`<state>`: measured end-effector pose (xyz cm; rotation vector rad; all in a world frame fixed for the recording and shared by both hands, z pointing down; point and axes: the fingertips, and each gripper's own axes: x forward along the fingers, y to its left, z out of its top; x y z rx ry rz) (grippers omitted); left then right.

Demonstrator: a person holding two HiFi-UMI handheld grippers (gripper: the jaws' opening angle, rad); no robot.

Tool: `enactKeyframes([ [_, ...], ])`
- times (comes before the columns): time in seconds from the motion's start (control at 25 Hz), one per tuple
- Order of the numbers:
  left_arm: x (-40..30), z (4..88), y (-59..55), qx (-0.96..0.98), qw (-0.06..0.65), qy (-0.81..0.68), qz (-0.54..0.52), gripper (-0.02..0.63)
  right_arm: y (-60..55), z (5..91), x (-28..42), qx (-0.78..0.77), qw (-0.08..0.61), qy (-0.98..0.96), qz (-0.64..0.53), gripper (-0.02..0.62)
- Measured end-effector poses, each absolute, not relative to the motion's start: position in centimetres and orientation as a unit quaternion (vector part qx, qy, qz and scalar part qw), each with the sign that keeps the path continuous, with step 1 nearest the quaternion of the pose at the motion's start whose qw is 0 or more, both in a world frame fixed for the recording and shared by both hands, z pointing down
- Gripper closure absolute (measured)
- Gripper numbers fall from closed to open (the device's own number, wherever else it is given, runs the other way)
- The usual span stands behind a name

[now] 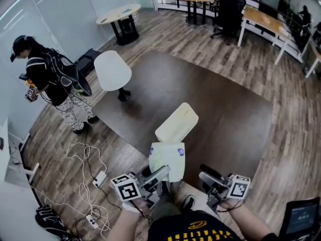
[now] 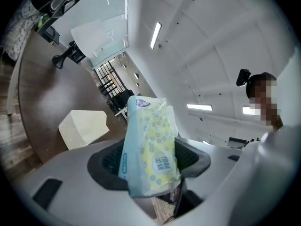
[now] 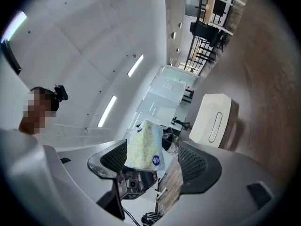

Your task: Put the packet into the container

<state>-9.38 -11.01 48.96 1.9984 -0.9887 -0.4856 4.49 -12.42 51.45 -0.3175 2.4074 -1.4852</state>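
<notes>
Tissue packet is what I have in the left gripper: the two pads press on its flat sides about midway along, with the jaws only partly apart because the packet fills the gap. It is a soft pack in a pale blue wrapper with a yellow dotted print, and it sticks out well past the fingertips. The other end hangs a little back behind the pads.

My right gripper carries nothing. Its jaws stand wide, and in the right gripper view the packet shows beyond them, over towards the left pad, with the other tool behind it. From my head view, this gripper sits level with the left one, off to its right, and apart from the packet.

I see the container, a cream box with rounded corners and a long slot in its top. It lies ahead of both grippers on a dark brown surface, just past the packet's far end. From the left gripper it sits forward and to the left of the jaws, and from the right gripper forward and to the right.
</notes>
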Motion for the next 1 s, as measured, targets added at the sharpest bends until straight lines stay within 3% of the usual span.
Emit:
enactKeyframes([
  [0.48,-17.8,52.0,-21.0,0.795,0.398,-0.45,-0.084,0.333,-17.9,52.8,3.0,-0.197,0.167,0.822,-0.507,0.265],
  [1.0,-15.1,56.8,-27.7,0.845,0.32,-0.405,0.142,0.333,-20.2,53.3,0.5,-0.276,0.2,0.798,-0.497,0.265],
])
